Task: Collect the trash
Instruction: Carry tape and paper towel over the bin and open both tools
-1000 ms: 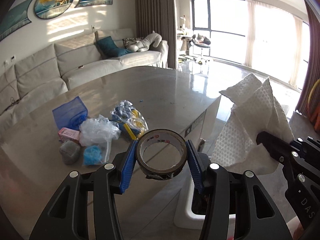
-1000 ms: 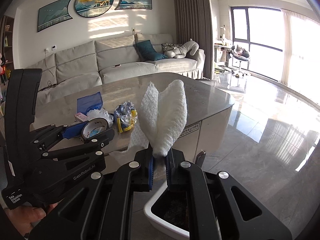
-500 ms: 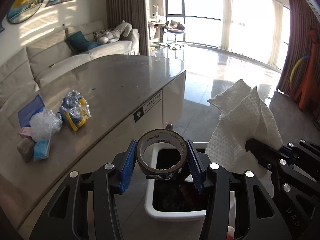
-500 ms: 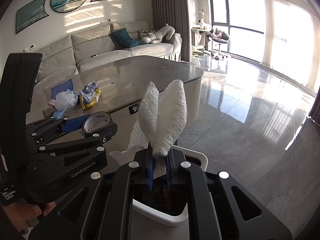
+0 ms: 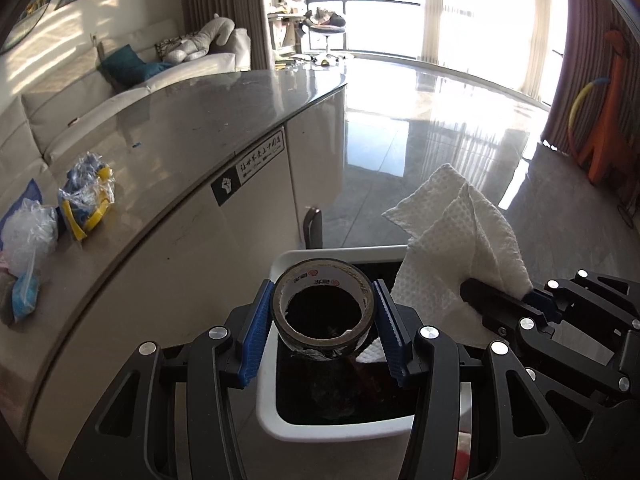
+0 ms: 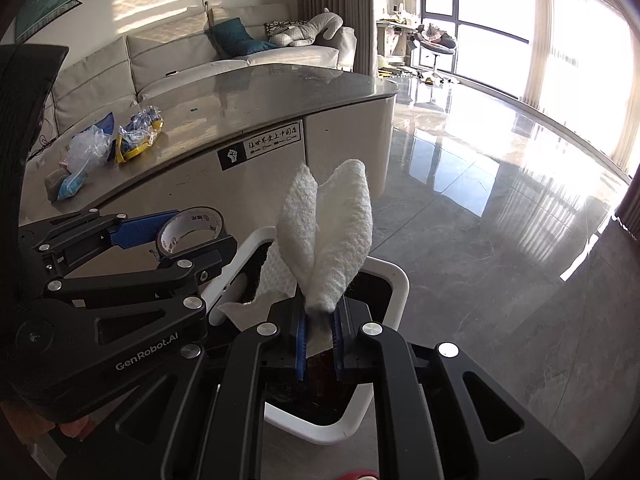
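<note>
Drop-off step, we judge: both loads hang over the white bin beside the desk. Next: open each gripper to let them fall inside.

Right gripper nearly closed, pinching the paper towel.

Left gripper part-open, clamping the tape roll; bin contents unclear, probably trash.

A brown tape roll is hanging over the white bin; beside it a folded white paper towel is standing upright. Plastic wrappers are lying left of the bin.
</note>
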### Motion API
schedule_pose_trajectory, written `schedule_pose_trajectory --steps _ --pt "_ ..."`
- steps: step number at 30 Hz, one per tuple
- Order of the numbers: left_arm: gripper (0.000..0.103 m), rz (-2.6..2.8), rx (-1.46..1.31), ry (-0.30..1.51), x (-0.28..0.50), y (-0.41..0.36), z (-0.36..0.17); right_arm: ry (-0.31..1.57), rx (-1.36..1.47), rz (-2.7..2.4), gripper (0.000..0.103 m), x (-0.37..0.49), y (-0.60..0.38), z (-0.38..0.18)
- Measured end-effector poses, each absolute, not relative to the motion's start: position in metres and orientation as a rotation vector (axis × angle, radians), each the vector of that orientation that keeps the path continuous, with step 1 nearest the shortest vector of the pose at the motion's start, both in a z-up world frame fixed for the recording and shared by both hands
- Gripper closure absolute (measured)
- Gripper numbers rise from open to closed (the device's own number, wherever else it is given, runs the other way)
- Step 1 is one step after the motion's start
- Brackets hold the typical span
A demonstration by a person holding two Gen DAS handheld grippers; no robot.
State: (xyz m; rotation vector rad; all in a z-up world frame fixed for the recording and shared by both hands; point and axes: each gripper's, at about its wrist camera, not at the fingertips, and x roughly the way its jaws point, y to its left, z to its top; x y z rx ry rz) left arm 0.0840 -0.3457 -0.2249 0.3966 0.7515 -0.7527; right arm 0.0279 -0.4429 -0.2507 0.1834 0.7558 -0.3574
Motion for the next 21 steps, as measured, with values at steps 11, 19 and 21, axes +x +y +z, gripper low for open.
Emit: schedule_pose_trajectory --steps 11,19,21 --pt "0.016 -0.643 0.533 0.880 0.104 -0.366 -0.286 0.936 0.199 -0.417 0.034 0.043 -0.469 -0.299" --pt "0.007 -0.635 0.491 0.924 0.114 -0.356 -0.290 0.876 0.206 -0.423 0.004 0.041 -0.474 -0.294" --pt "0.007 -0.634 0.498 0.909 0.112 -0.355 -0.286 0.864 0.191 -0.426 0.004 0.041 -0.472 -0.290"
